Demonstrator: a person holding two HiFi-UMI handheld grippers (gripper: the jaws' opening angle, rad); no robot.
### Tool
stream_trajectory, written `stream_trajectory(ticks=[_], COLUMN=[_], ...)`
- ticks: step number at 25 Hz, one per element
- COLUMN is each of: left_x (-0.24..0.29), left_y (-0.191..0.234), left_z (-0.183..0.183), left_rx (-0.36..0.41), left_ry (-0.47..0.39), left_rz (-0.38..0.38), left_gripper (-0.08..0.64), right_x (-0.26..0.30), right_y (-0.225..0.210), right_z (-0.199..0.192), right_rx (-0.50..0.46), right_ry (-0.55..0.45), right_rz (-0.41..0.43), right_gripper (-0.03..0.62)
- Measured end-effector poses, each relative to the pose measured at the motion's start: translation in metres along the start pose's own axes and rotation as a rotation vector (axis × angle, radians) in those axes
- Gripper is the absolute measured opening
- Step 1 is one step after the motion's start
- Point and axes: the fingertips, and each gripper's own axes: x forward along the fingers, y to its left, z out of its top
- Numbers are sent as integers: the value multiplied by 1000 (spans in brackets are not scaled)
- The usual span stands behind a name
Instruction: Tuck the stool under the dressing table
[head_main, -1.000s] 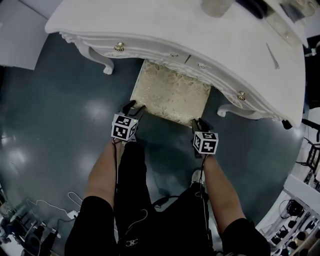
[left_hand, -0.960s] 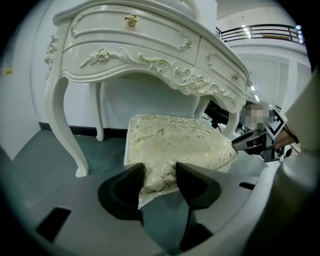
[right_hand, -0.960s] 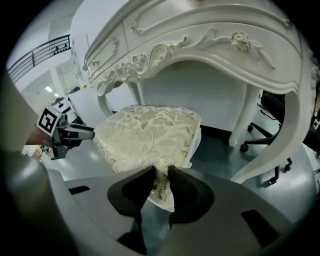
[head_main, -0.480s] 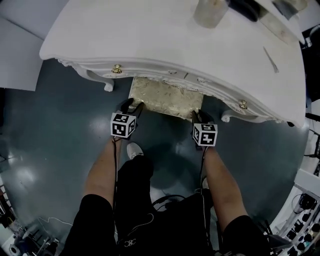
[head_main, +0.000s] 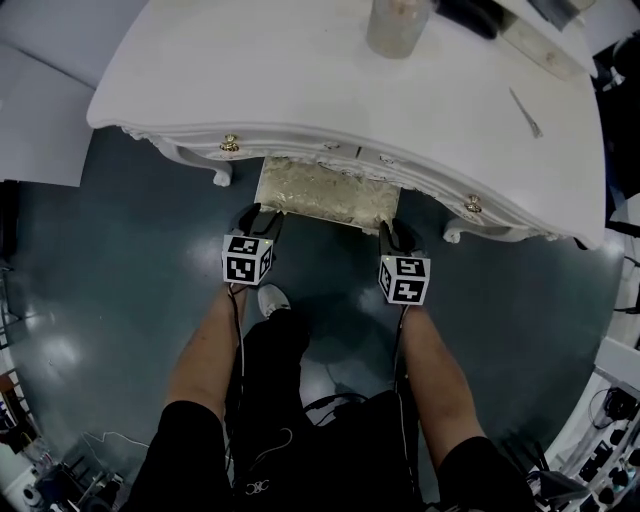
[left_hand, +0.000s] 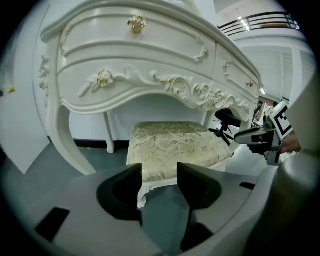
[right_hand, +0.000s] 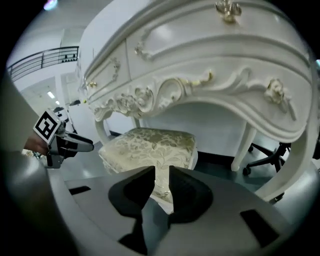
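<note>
Dressing table: white painted finish, smooth, satin sheen. The front carries carved relief scrollwork with faint gilt touches.
Drawer knobs: brass-coloured metal, shiny.
Stool seat: cream-gold cloth with a woven leaf pattern, slightly raised in texture and mildly lustrous.
Stool frame: white painted, smooth, matching the table.
Floor: dark blue-grey, smooth, glossy; it reflects lights as soft pale patches.
Jar on the tabletop: translucent, frosted look.

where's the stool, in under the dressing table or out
Mostly in: in the head view only a near strip of the stool shows past the front edge of the dressing table.
</note>
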Motion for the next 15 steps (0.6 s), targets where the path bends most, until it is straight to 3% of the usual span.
stream_trajectory(ticks=[2,4,5,11,15], left_x=[-28,-61,-78,-200,-286], left_y=[-18,-41,-55,-160,-236], left_z=[17,41,55,132,204], left_rx=[-19,-39,-48,-99,-30], left_ry=[-37,-100,-137,-288,-365], left_rz=[31,58,65,59,15], left_gripper=[205,45,29,20,18], right_x=[-27,-58,-75,-222,-327], right_y=[5,7,9,11,1], right_z=[19,42,55,132,201], right_rx=[0,-10,-14,-44,-59], right_ry=[-58,-113,-139,-263,-344], right_rz=[10,21,31,82,68], right_gripper=[65,15,15,14,14])
